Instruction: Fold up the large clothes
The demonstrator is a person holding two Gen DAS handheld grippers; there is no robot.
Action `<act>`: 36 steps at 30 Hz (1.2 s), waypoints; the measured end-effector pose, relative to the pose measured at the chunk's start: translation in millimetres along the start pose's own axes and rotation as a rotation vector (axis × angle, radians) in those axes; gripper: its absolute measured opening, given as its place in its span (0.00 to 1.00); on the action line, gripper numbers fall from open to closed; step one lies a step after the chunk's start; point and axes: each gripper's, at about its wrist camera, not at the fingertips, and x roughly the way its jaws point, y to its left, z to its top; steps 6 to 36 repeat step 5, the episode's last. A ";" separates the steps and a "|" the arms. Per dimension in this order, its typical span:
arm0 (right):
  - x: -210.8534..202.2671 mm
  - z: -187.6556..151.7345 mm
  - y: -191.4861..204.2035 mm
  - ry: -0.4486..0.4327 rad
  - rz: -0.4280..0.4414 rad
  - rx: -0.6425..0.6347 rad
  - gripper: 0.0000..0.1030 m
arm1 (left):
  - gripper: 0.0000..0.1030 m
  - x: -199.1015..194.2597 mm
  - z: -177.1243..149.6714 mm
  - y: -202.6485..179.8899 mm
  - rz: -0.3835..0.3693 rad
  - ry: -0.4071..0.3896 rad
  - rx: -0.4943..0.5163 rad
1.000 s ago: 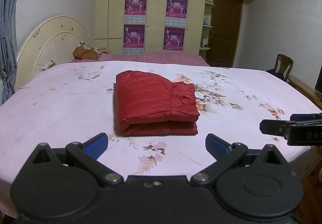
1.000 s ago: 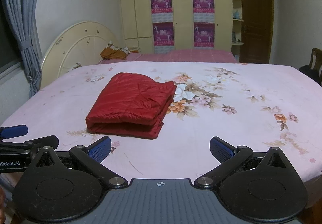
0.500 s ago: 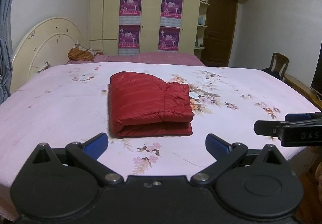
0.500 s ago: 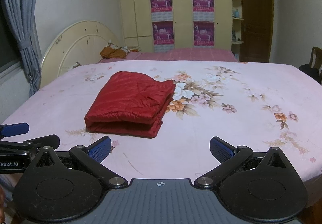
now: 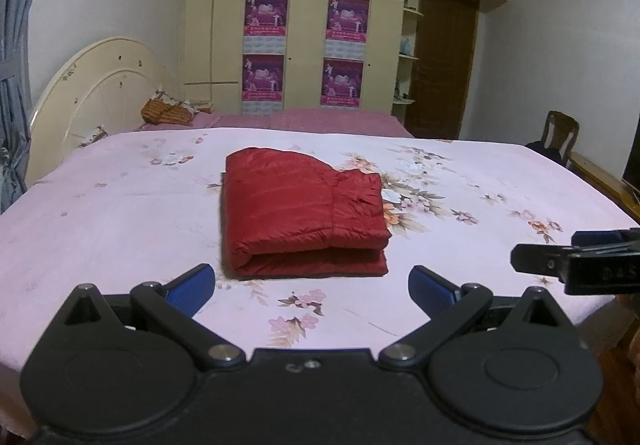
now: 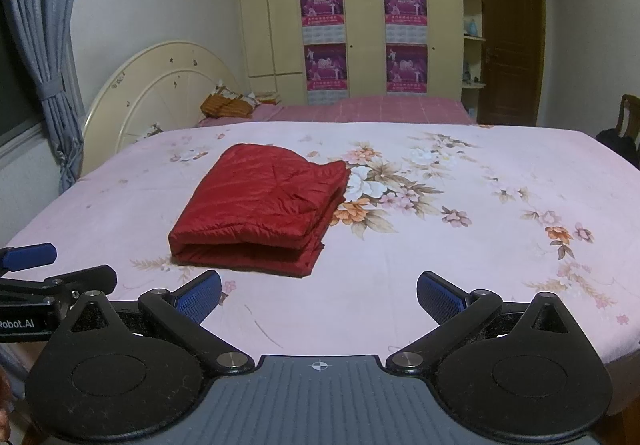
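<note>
Here, from the left wrist, the left gripper (image 5: 312, 287) hangs spread and empty, short of a folded red jacket (image 5: 302, 211) mid-bed (image 5: 100, 213). From the right wrist, the right gripper (image 6: 319, 299) is likewise spread, empty. The puffy layers could spring apart, since nothing pins them.

"Robot.AI" on left gripper (image 6: 28, 269), posters unreadable

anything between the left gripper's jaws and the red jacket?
Nothing solid. In the left wrist view only bare floral bedsheet separates the open left gripper from the folded red jacket; the right wrist view agrees.
</note>
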 end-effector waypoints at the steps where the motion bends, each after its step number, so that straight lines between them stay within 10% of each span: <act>1: 0.2 0.2 -0.6 0.000 0.001 0.000 1.00 | 1.00 0.2 0.5 1.2 -0.002 0.002 -0.004; 36: 0.4 0.2 -0.3 0.001 0.001 -0.001 1.00 | 1.00 1.1 0.8 3.3 -0.011 0.005 -0.013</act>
